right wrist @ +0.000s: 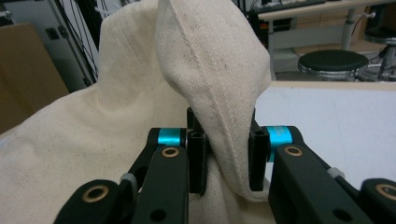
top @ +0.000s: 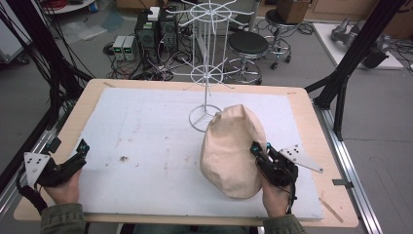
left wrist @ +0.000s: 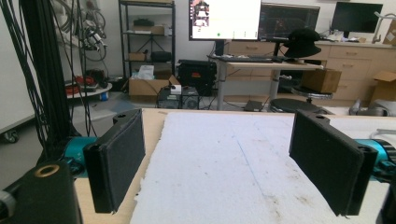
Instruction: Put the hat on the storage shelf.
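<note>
My right tongs point(right wrist: 226, 158) were clamped on a thick fold of the cream cloth hat point(right wrist: 140, 121), the seam pinched between the two black jaws. The hat point(top: 233, 151) sat humped on the white mat point(top: 146, 141) at the right of the counter point(top: 311, 126), just in front of the white wire rack point(top: 207, 73) and touching its ring base. My left tongs point(left wrist: 224, 163) stood wide with nothing between them, well apart at the counter's left edge.
</note>
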A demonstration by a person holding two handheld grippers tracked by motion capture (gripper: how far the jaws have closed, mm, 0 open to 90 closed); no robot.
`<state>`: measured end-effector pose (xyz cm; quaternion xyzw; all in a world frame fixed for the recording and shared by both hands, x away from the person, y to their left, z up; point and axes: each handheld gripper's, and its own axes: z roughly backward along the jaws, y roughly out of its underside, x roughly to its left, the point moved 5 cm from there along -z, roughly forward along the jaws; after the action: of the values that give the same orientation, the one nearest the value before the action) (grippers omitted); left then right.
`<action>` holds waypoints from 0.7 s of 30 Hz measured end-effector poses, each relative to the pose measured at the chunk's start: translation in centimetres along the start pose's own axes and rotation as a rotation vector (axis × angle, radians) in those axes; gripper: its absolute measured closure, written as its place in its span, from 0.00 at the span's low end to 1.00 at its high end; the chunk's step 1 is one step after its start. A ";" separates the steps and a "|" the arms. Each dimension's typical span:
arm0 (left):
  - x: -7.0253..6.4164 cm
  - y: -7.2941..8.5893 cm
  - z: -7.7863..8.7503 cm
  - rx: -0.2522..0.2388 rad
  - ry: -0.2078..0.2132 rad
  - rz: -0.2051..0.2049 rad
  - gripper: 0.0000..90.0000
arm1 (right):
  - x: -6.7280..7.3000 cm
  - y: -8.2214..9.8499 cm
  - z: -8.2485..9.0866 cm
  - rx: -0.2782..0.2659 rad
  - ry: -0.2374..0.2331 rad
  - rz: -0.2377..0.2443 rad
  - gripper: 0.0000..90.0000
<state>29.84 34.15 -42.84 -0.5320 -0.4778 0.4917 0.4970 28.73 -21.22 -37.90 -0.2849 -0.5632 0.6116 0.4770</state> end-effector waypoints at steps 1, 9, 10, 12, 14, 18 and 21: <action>0.0 0.0 0.0 0.000 0.001 0.001 0.21 | 0.1 -0.2 0.2 -0.015 -0.003 0.005 0.85; -0.2 0.0 -0.2 -0.002 0.007 -0.001 0.21 | 0.4 -1.3 0.8 -0.084 0.000 0.027 0.85; -0.2 0.0 -0.2 0.001 0.007 -0.002 0.21 | 0.4 -1.4 0.9 -0.095 0.000 0.033 0.85; -0.3 0.0 -0.3 0.001 0.009 -0.003 0.21 | 0.4 -1.7 1.1 -0.111 -0.001 0.044 0.85; -0.3 0.0 -0.4 0.000 0.008 -0.003 0.21 | 0.4 -2.1 1.3 -0.140 0.002 0.045 0.84; -0.4 0.0 -0.4 0.002 0.011 -0.004 0.21 | 0.3 -2.8 1.4 -0.178 -0.001 0.041 0.85; -0.5 0.0 -0.5 0.002 0.013 -0.004 0.21 | 0.4 -3.3 1.2 -0.197 -0.005 0.047 0.85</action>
<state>30.33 33.62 -42.81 -0.5335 -0.4752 0.4878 0.5016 28.37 -21.71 -34.41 -0.3422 -0.6150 0.5650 0.4307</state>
